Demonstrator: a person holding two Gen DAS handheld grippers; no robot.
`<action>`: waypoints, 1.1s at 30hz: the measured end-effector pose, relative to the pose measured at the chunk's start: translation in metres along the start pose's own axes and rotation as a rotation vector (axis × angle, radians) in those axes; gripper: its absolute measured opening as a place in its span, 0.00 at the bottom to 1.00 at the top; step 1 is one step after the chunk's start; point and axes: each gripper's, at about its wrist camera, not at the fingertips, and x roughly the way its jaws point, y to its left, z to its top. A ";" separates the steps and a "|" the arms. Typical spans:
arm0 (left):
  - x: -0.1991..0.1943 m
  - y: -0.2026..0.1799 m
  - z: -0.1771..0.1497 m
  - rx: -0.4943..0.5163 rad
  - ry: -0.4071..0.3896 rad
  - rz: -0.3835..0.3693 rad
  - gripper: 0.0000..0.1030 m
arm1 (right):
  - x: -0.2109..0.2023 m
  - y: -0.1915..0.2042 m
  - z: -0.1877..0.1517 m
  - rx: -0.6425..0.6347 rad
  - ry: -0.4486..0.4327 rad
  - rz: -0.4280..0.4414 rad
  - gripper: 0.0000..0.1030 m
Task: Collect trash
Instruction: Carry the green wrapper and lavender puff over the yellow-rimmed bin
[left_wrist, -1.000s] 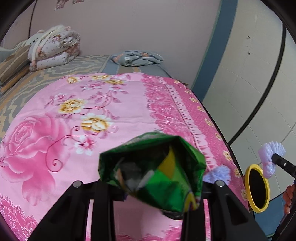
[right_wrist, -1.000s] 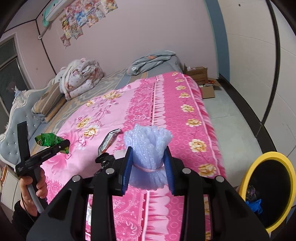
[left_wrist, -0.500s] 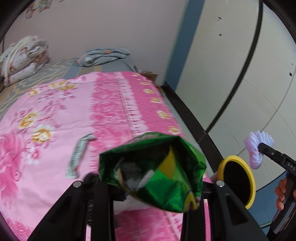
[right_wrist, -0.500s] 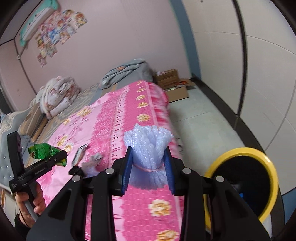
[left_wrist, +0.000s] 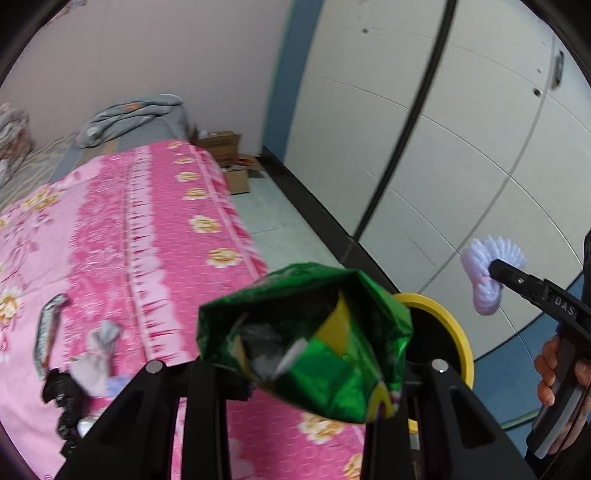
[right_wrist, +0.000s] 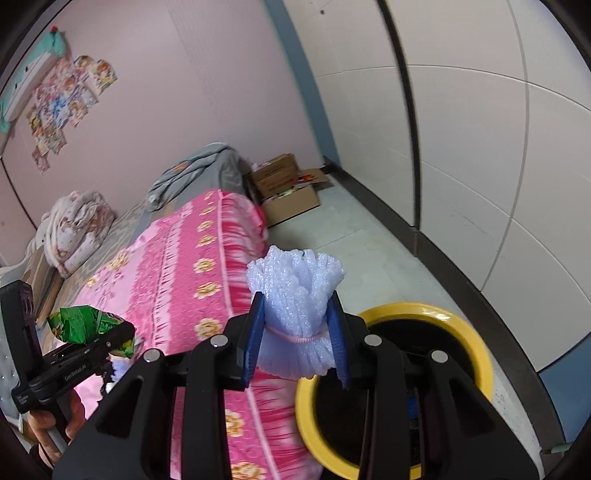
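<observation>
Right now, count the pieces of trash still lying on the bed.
2 clearly: a silver wrapper near the bed's near edge, and a crumpled grey-white wad just right of it. Something pale beside the wad is blurred; more may be hidden.

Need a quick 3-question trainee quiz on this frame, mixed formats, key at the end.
1. True or false: the left gripper is shut on a green snack bag.
2. What is clamped between the jaws of the right gripper?
A. a silver wrapper
B. a pale foam bundle tied with a pink band
C. a cardboard box
3. Fill in: the bin standing on the floor beside the bed has a ____ rim.

Key
1. True.
2. B: the foam bundle. The silver wrapper lies on the bed.
3. Yellow.
</observation>
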 end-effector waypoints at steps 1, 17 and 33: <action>0.004 -0.008 0.000 0.008 0.005 -0.009 0.29 | -0.001 -0.004 -0.001 0.003 -0.002 -0.007 0.30; 0.072 -0.104 -0.014 0.110 0.104 -0.135 0.29 | 0.003 -0.081 -0.020 0.077 0.028 -0.090 0.31; 0.134 -0.146 -0.054 0.134 0.218 -0.184 0.29 | 0.039 -0.125 -0.054 0.115 0.088 -0.201 0.33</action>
